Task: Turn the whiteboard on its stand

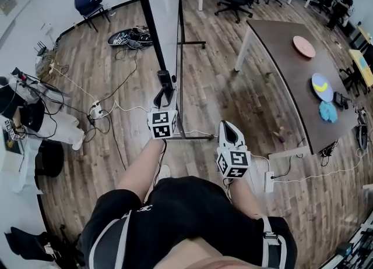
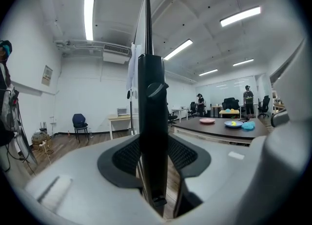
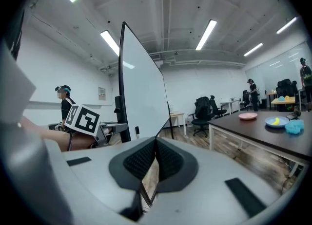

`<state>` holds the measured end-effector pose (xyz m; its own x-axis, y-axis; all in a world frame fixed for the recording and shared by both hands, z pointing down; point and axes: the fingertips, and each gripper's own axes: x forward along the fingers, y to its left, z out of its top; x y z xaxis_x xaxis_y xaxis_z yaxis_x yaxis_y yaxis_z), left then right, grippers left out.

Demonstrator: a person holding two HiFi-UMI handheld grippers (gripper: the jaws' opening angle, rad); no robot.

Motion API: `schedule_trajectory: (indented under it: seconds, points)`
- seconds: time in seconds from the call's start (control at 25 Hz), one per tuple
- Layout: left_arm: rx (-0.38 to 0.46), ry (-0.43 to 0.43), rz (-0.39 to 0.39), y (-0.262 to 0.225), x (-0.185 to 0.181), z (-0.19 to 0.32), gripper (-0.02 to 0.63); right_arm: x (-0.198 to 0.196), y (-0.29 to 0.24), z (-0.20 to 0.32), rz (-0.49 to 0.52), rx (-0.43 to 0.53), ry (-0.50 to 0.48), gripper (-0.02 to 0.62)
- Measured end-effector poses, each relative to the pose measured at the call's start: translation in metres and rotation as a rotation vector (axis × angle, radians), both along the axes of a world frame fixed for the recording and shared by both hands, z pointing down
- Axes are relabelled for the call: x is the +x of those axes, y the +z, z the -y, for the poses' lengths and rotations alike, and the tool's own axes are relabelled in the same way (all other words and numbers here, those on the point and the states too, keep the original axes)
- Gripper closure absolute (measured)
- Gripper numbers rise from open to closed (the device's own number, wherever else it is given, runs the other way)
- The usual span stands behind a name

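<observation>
My left claw (image 2: 154, 146) is clamped around the stand's black post (image 2: 152, 102), with a pad pressed against each side. The whiteboard (image 3: 141, 97) rises edge-on straight above it. My right claw (image 3: 155, 146) is pinched closed on nothing, with the board's white face ahead to its left.

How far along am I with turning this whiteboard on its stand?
Done: nothing visibly. In hand: left gripper grips the black stand post; right gripper is shut, empty, short of the whiteboard. Left: the whole turn.
</observation>
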<state>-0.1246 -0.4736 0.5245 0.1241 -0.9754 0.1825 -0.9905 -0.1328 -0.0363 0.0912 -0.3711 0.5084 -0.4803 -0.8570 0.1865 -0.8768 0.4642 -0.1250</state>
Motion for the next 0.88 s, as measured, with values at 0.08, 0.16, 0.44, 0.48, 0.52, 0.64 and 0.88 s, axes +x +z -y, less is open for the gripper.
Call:
schedule_trajectory:
  seconds: [0.08,0.16,0.44,0.48,0.52,0.64,0.88]
  points:
    - [0.010,-0.005,-0.001,0.001,0.004,-0.004,0.431,-0.003,0.003,0.001,-0.004,-0.004,-0.031,0.588]
    - [0.021,-0.005,0.007,0.001,0.008,-0.010,0.431,-0.007,0.006,0.001,-0.006,-0.005,-0.058,0.588]
    - [0.007,0.000,-0.003,0.001,0.013,-0.035,0.433,-0.019,0.008,-0.005,-0.003,0.001,-0.115,0.588]
    - [0.002,0.004,-0.009,0.000,0.014,-0.039,0.433,-0.020,0.009,-0.006,-0.005,0.000,-0.118,0.588]
    - [-0.001,0.011,-0.013,0.000,0.014,-0.043,0.433,-0.021,0.009,-0.007,-0.004,-0.001,-0.120,0.588]
    - [-0.006,0.040,-0.012,0.002,0.021,-0.056,0.434,-0.024,0.009,-0.013,0.001,0.001,-0.129,0.588]
    - [-0.027,0.080,-0.021,0.003,0.032,-0.086,0.436,-0.042,-0.001,-0.029,-0.005,0.026,-0.177,0.588]
